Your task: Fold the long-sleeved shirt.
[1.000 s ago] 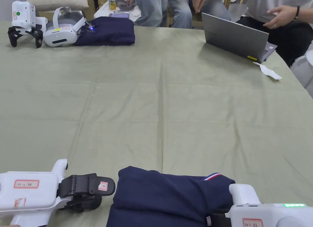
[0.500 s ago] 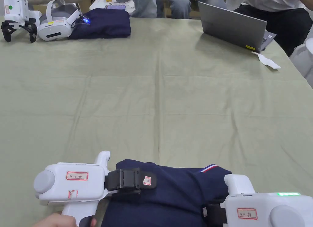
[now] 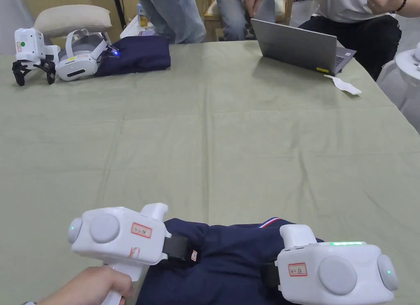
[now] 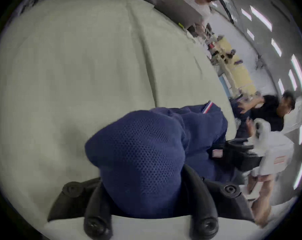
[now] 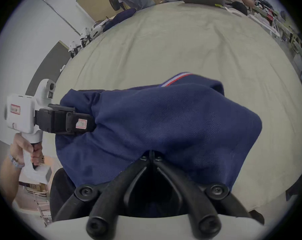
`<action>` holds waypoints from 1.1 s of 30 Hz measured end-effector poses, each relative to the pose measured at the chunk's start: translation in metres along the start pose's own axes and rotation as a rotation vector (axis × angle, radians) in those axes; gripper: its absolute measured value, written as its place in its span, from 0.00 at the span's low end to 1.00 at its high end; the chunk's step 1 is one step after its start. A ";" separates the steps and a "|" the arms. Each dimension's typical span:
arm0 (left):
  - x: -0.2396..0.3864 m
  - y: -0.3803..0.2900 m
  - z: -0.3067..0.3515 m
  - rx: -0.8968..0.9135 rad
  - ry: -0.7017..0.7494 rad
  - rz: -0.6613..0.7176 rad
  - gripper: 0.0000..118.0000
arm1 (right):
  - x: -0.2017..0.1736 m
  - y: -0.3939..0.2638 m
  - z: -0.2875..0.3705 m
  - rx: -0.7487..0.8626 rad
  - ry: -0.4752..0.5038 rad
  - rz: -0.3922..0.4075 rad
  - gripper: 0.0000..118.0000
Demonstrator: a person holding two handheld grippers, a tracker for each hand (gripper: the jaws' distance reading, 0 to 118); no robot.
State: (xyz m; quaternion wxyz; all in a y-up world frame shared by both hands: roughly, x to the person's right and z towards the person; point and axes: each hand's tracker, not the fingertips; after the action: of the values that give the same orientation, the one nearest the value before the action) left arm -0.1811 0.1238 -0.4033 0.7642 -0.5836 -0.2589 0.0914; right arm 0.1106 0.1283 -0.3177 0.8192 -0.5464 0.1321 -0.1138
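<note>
The navy long-sleeved shirt [image 3: 229,260] lies bunched at the near edge of the green-covered table [image 3: 213,145], a red, white and blue trim [image 3: 268,221] showing on top. My left gripper [image 3: 186,252] bites into its left side. In the left gripper view a thick bulge of shirt [image 4: 139,157] sits between the jaws and hides their tips. My right gripper [image 5: 152,154] is shut on a pinch of the shirt [image 5: 172,122] at its right side. In the right gripper view the left gripper [image 5: 93,124] digs into the cloth's far edge.
At the far side are an open laptop [image 3: 301,51], a white scrap [image 3: 342,84], a folded navy garment [image 3: 135,55], a white headset [image 3: 80,59] and a spare gripper [image 3: 30,51]. People sit and stand beyond the far edge.
The left gripper, open beside the shirt a second ago, has moved right onto its left edge and closed. The shirt now bunches up between both grippers.
</note>
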 end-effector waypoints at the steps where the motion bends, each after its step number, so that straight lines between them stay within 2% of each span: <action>1: -0.002 0.004 0.004 -0.004 0.027 -0.047 0.18 | -0.004 -0.002 0.004 0.018 0.000 0.012 0.01; 4: -0.031 0.006 0.015 -0.038 -0.071 0.136 0.17 | -0.020 -0.003 0.017 0.037 0.043 0.047 0.01; 5: -0.044 0.004 0.023 -0.005 -0.017 0.158 0.17 | -0.026 -0.002 0.020 0.043 0.050 0.055 0.01; 7: -0.058 0.001 0.042 -0.007 0.077 0.031 0.17 | -0.042 0.000 0.027 0.049 0.058 0.095 0.01; 9: -0.079 -0.006 0.069 -0.007 0.097 0.148 0.17 | -0.058 0.005 0.026 0.050 0.085 0.133 0.01; 16: -0.201 -0.022 0.169 -0.006 0.366 0.279 0.17 | -0.129 0.033 -0.005 0.026 0.206 0.222 0.01; 20: -0.273 -0.034 0.227 -0.065 0.560 0.347 0.17 | -0.178 0.048 -0.021 0.019 0.279 0.258 0.01; 23: -0.333 -0.043 0.260 -0.117 0.631 0.435 0.17 | -0.210 0.056 -0.034 0.011 0.348 0.281 0.01; 26: -0.361 -0.055 0.279 -0.136 0.750 0.458 0.17 | -0.240 0.061 -0.046 0.010 0.372 0.313 0.01; 28: -0.381 -0.063 0.287 -0.135 0.763 0.501 0.17 | -0.257 0.063 -0.056 0.001 0.385 0.328 0.01; 29: -0.406 -0.067 0.292 -0.130 0.745 0.573 0.17 | -0.265 0.064 -0.061 -0.010 0.390 0.338 0.01; 30: -0.419 -0.072 0.298 -0.112 0.679 0.671 0.18 | -0.273 0.064 -0.064 -0.022 0.390 0.352 0.01; 31: -0.427 -0.076 0.304 -0.091 0.658 0.712 0.23 | -0.278 0.063 -0.067 -0.031 0.387 0.367 0.01; 32: -0.428 -0.076 0.307 -0.099 0.638 0.708 0.32 | -0.284 0.062 -0.069 -0.038 0.380 0.389 0.01; 33: -0.423 -0.074 0.312 -0.143 0.711 0.631 0.46 | -0.287 0.060 -0.070 -0.047 0.375 0.400 0.01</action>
State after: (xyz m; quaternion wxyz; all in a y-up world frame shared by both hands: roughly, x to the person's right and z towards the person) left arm -0.7095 0.1779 -0.3981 0.6982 -0.6799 0.2026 0.0959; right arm -0.1799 0.1851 -0.3727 0.7736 -0.4977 0.3896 -0.0459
